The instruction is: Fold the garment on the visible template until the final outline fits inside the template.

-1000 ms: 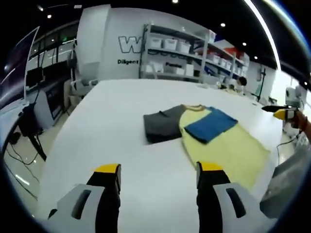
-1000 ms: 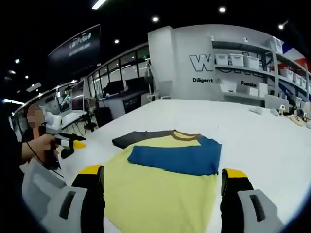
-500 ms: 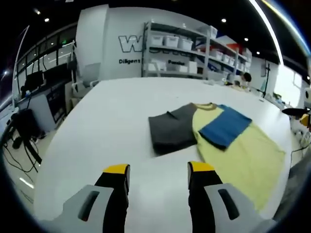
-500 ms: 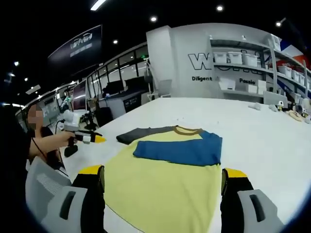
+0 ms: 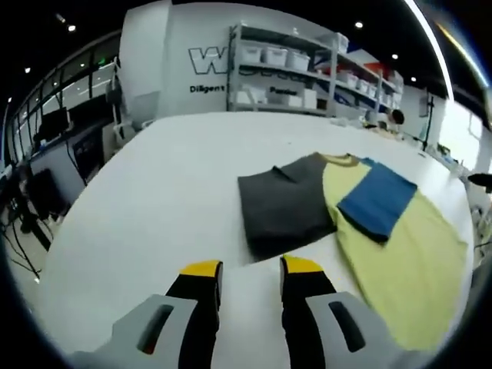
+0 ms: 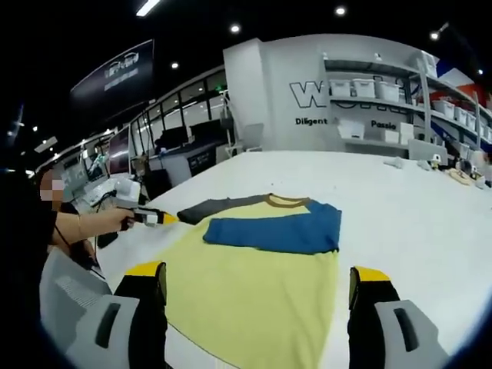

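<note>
A yellow T-shirt (image 5: 403,265) lies flat on the white table (image 5: 154,200). Its grey sleeve (image 5: 280,204) is spread out to the side and its blue sleeve (image 5: 378,198) is folded over the body. My left gripper (image 5: 251,267) is low over the table just short of the grey sleeve's edge, open with a narrow gap and nothing in it. In the right gripper view the T-shirt (image 6: 254,296) lies ahead, with the blue sleeve (image 6: 277,231) across it and the grey sleeve (image 6: 211,208) beyond. My right gripper (image 6: 257,273) is wide open above the hem. A hand holds the left gripper (image 6: 157,217) near the grey sleeve.
Shelves with white bins (image 5: 296,73) stand against the back wall beyond the table. Desks with monitors (image 6: 177,142) line the side. Small items (image 6: 461,175) lie on the table's far edge. The table's edge (image 5: 54,261) curves close by my left gripper.
My left gripper has come closer to the grey sleeve and its jaws have narrowed. The right gripper has hardly moved and stays wide open.
</note>
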